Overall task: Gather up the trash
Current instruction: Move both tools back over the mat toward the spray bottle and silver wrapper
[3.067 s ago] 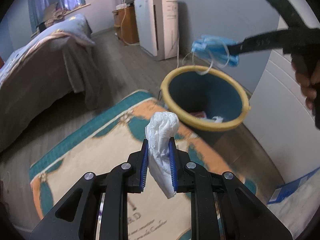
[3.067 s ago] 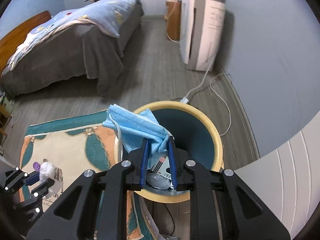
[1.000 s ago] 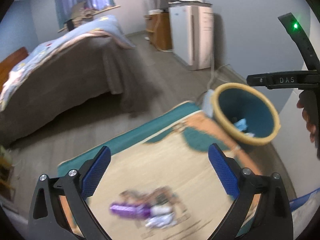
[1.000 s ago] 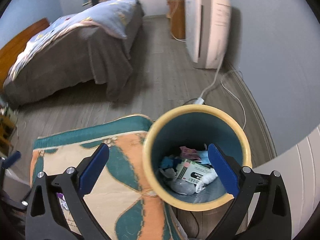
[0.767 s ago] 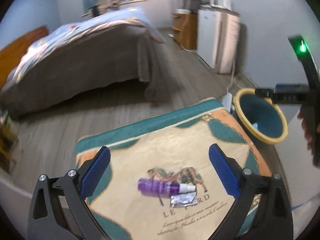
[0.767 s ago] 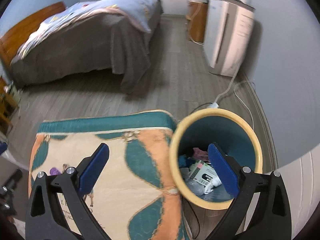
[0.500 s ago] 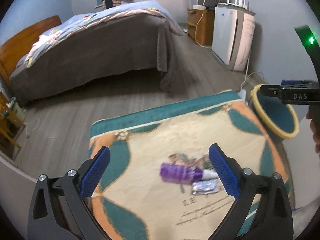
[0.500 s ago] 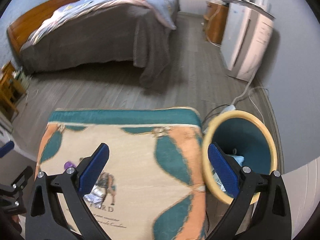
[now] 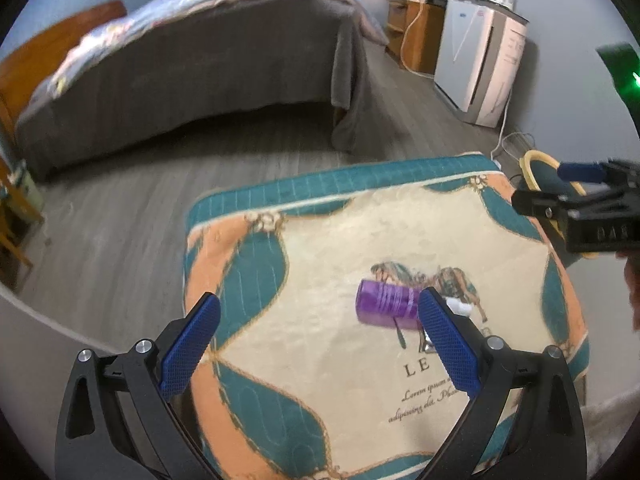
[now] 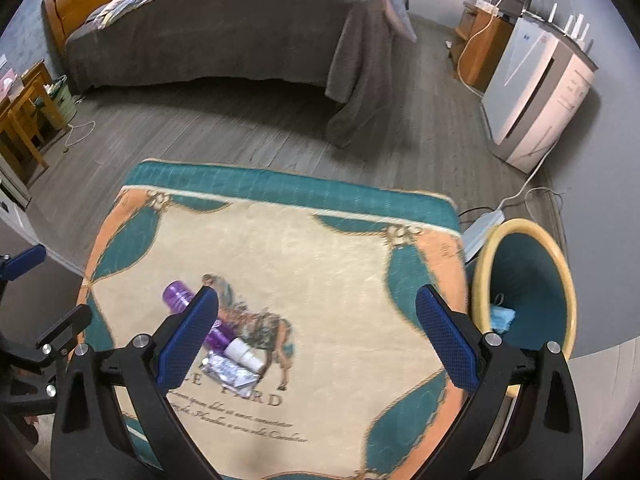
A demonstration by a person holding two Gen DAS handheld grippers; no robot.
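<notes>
A purple bottle (image 9: pixel 386 307) with a white cap lies on the patterned rug (image 9: pixel 312 248); it also shows in the right wrist view (image 10: pixel 178 295). A crumpled silver wrapper (image 10: pixel 228 372) lies beside its cap. My left gripper (image 9: pixel 320 348) is open and empty above the rug, its right finger partly covering the bottle. My right gripper (image 10: pixel 316 340) is open and empty over the rug. The yellow-rimmed teal bin (image 10: pixel 524 280) stands off the rug's right edge with a blue mask (image 10: pixel 502 316) inside; the bin also shows in the left wrist view (image 9: pixel 534 164).
A bed (image 10: pixel 240 20) with a grey blanket stands beyond the rug. A white appliance (image 10: pixel 536 96) with a cord and power strip (image 10: pixel 480 228) is at the right wall. Wooden furniture (image 10: pixel 24 108) is at the left.
Both grippers let go of their trash, the tissue and the blue mask, opened, and swung left from the bin to over the rug. The bottle now lies nearer the left gripper.
</notes>
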